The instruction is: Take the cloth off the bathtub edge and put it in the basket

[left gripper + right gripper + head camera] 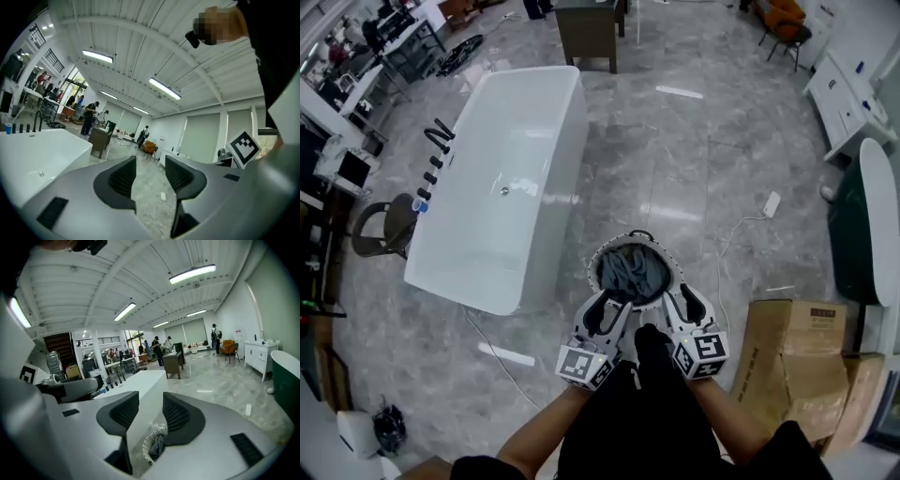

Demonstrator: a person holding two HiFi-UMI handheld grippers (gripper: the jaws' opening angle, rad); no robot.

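Cloth (634, 272) lies inside the basket (593, 273), with the bathtub (517, 159) edge beside it bare: task judged complete. Left hand-held gripper (607, 309) and right hand-held gripper (686, 306), nearest the basket's rim, stand wide and empty.

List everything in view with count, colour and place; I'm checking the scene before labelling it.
bathtub: one, white, on the floor left of centre
taps: several, black, along the bathtub's left rim
basket: one, white, on the floor by the bathtub's near right corner
cloth: one, grey, inside the basket
cardboard boxes: at least two, brown, on the floor at lower right
second tub: one, dark green with a white rim, at the right edge
power strip: one, white, on the floor right of centre, with its cable
cabinet: one, dark brown, top centre
left gripper: one, grey, open and empty, at the basket's near left side
right gripper: one, grey, open and empty, at the basket's near right side
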